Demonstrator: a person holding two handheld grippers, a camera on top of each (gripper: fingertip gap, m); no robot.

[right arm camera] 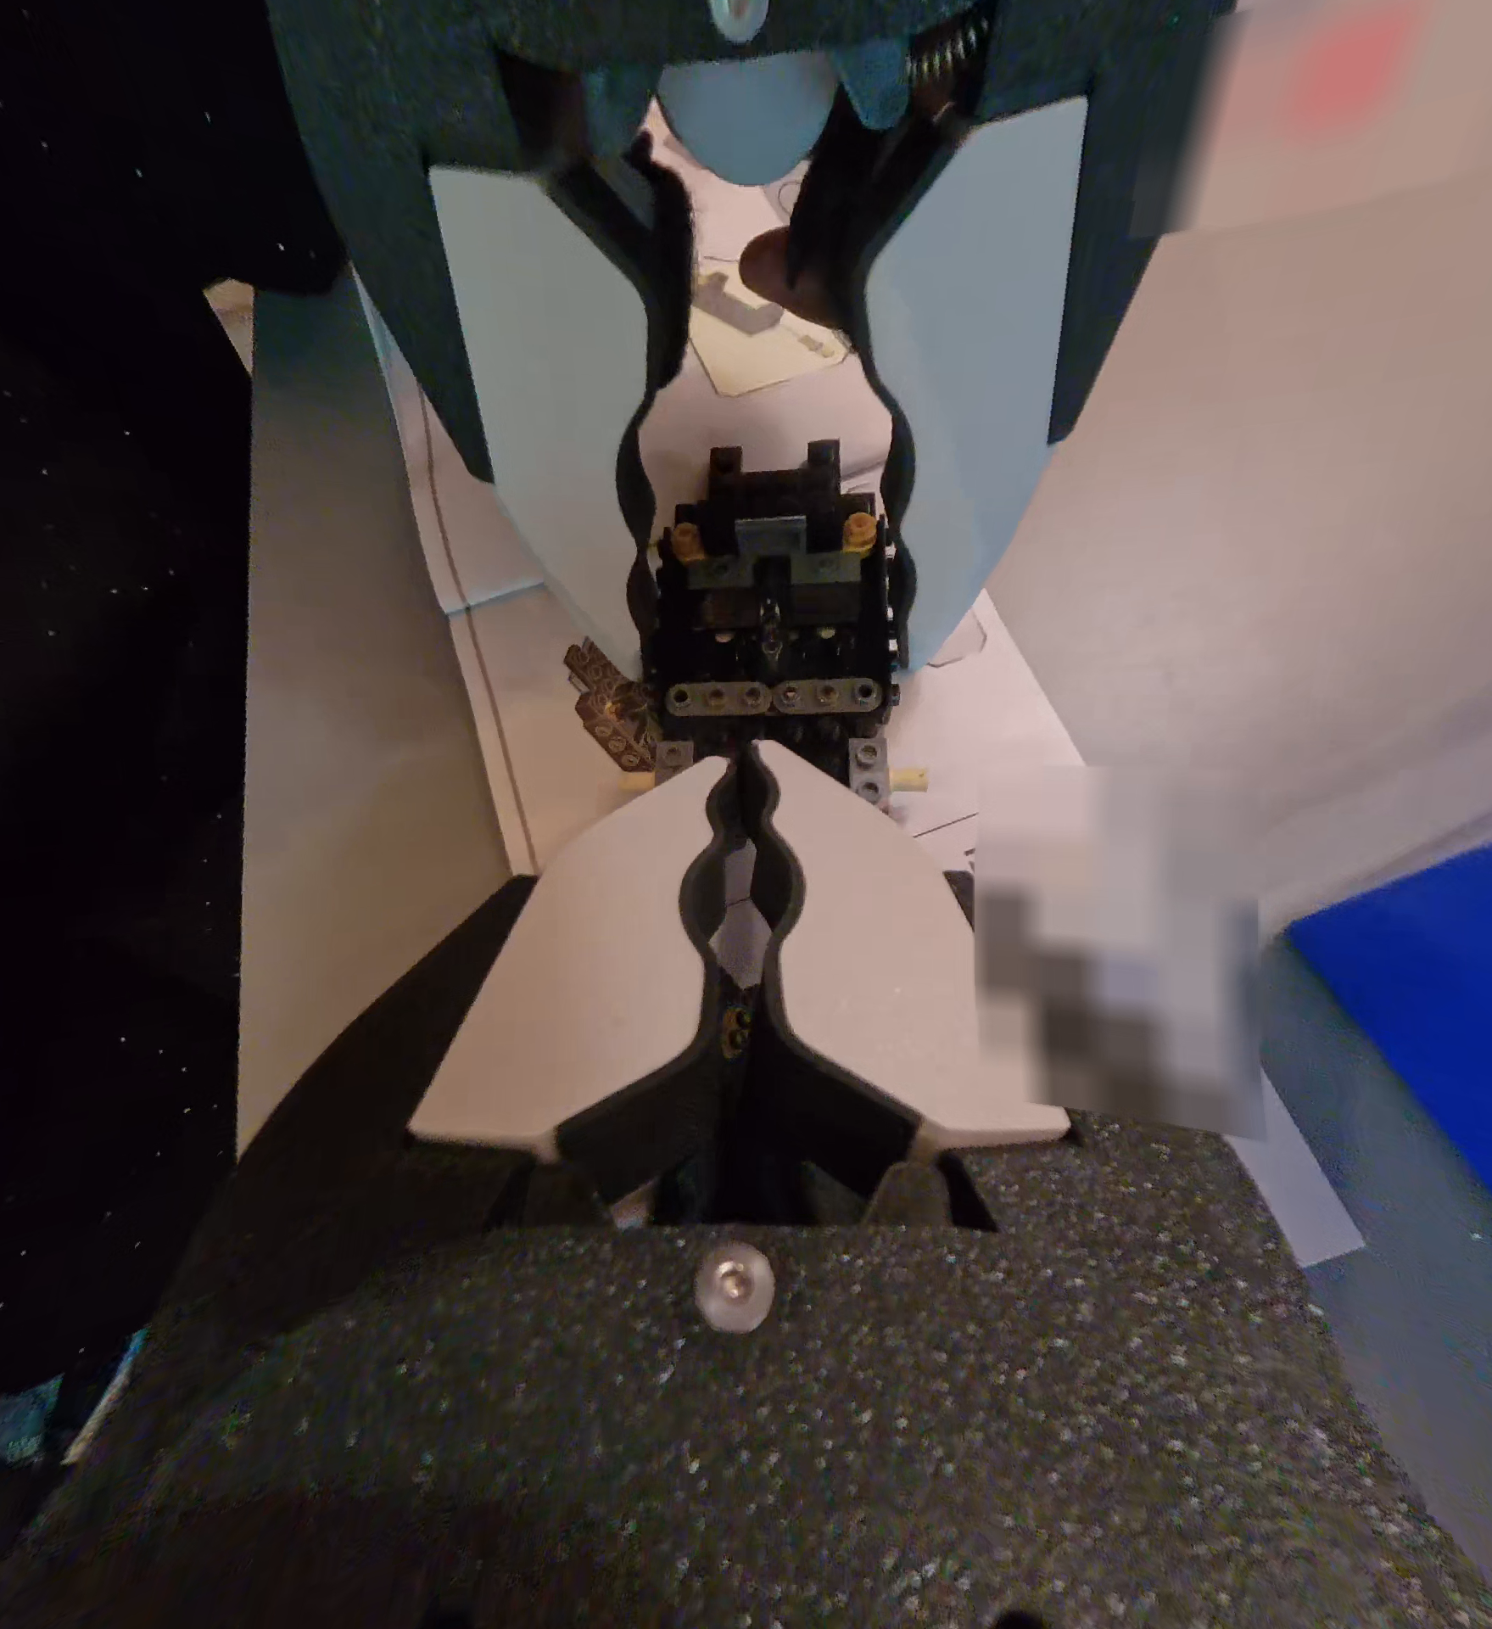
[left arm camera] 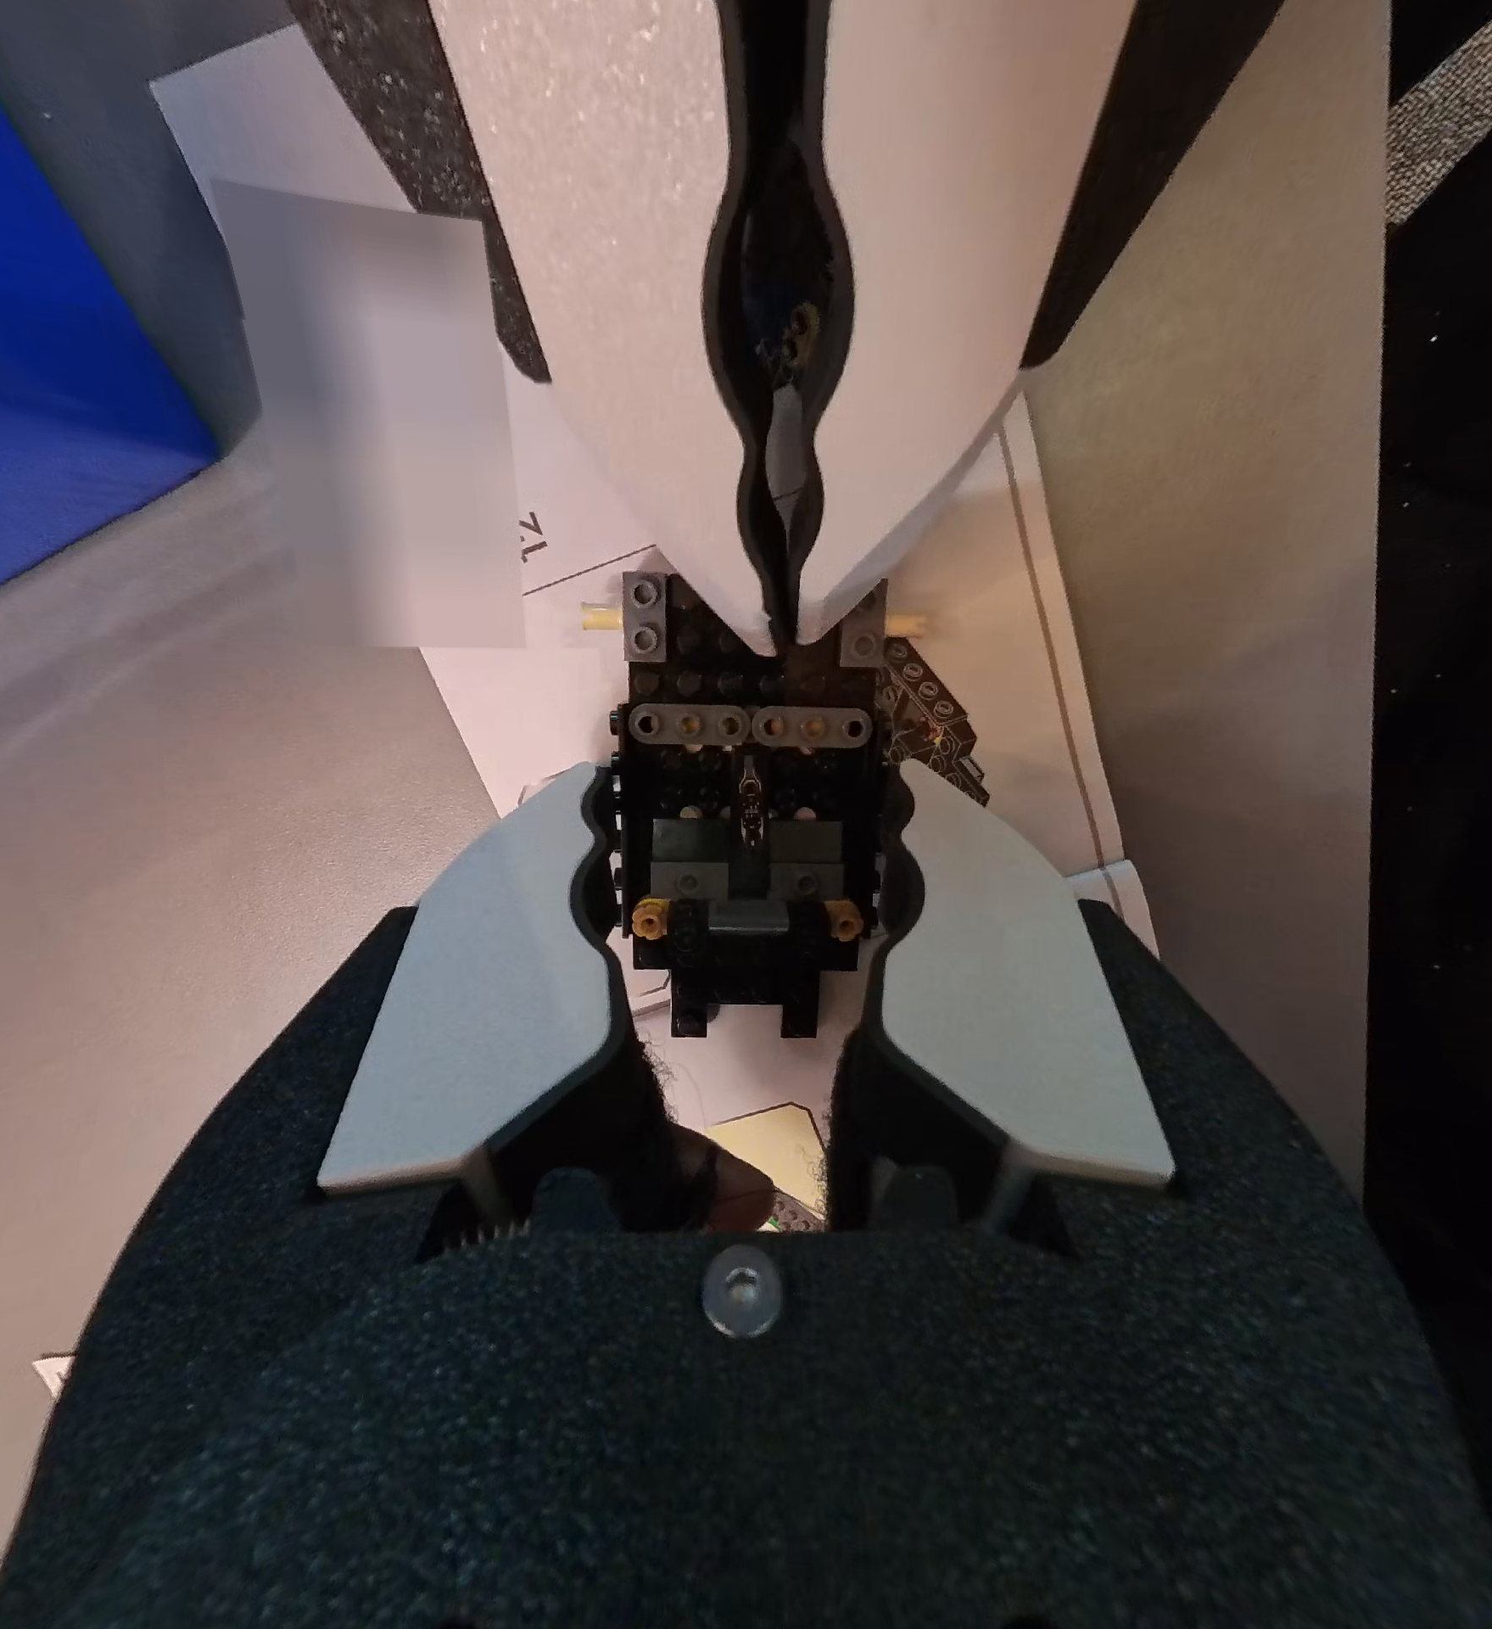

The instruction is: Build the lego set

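A black lego model [left arm camera: 751, 881] with grey beams, tan pins and two yellow studs lies on an instruction sheet [left arm camera: 566, 732]. My left gripper [left arm camera: 751, 793], with blue-grey fingers, is closed on the model's two long sides. My right gripper [right arm camera: 746, 760], with white fingers, is shut, and its tips touch the model's [right arm camera: 768, 617] end between two grey bricks. Nothing shows between its tips. The right gripper also shows in the left wrist view [left arm camera: 779, 636], reaching in from above. The left gripper shows in the right wrist view [right arm camera: 768, 639], opposite my right one.
A loose black beam piece [left arm camera: 931, 732] lies just beside the model and also shows in the right wrist view [right arm camera: 605, 705]. A blue box [left arm camera: 37, 353] stands off to one side on the grey table [left arm camera: 196, 881]. A dark speckled surface [left arm camera: 1473, 793] borders the other side. The tips of both grippers are at nearly the same place.
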